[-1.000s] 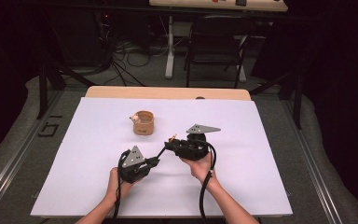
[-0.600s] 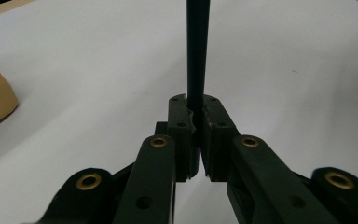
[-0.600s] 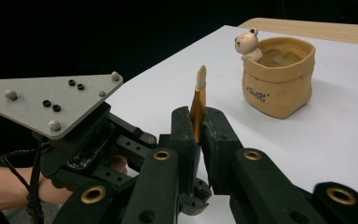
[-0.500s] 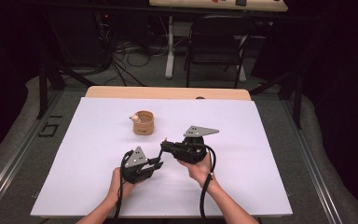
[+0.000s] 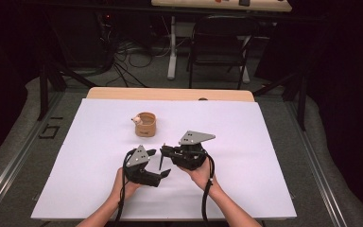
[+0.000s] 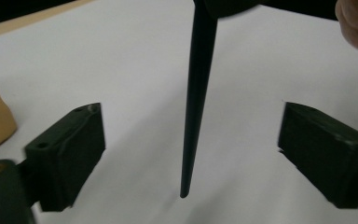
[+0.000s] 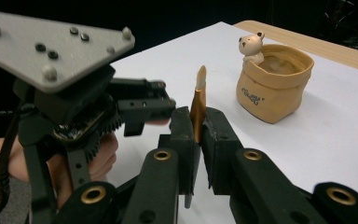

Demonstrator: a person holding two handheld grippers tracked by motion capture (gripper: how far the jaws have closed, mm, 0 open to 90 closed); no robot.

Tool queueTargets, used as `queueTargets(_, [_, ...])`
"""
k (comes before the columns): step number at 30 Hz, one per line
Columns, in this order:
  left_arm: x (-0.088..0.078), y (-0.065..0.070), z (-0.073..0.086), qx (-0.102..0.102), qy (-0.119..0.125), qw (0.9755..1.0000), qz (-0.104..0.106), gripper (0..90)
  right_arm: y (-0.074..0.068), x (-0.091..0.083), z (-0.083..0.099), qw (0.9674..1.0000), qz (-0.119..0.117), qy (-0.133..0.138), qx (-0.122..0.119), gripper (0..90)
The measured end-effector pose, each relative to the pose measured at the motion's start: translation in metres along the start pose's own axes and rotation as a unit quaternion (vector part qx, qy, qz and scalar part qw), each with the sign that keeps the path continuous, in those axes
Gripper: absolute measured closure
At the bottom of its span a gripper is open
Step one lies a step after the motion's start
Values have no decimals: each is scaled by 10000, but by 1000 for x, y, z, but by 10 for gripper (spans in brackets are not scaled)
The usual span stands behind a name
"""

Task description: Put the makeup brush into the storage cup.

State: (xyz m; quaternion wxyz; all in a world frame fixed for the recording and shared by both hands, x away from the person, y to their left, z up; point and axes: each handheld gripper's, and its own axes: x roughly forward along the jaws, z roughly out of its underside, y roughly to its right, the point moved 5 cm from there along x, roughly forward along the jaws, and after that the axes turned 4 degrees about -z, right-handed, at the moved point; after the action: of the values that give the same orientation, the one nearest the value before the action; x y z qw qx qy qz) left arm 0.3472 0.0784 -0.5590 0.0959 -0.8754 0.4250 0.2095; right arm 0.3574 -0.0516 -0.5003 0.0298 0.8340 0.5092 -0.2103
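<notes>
Brush (image 7: 198, 105) upright in right gripper (image 7: 196, 128)

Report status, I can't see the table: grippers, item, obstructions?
Right gripper shut on pen. Left gripper just opened, pen between its fingers, untouched. Bear cup stands apart.

A wooden table (image 5: 170, 93) carries the scene, and a white sheet (image 5: 246, 142) covers nearly all of its top, leaving bare a strip of pale wood along the far edge. A small dark spot (image 5: 202, 99) sits on that strip, well beyond the fingers of both hands. One thing stands directly on the sheet: a tan pot (image 5: 145, 124) shaped like a soft sack, upright, with a little bear figure (image 5: 135, 120) at its rim. It stands on the far side of the fingers, apart from them, and nearer the person's left hand than the right.
</notes>
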Motion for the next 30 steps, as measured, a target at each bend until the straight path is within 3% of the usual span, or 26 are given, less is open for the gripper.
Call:
queueTargets(6, [-2,1,-6,57,110,9999,24,28,-1,0,1,9999,48,-65,-91,836])
queueTargets(12, [-2,1,-11,65,205,9998,-43,336,-1,1,1,9998,132,-76,-157,836])
queueTargets(17, [-2,3,-13,73,243,9997,54,517,0,0,1,9996,176,-93,-209,836])
queueTargets(30, [-3,2,-15,-58,362,9992,163,793,-1,0,1,9994,202,-107,-262,837])
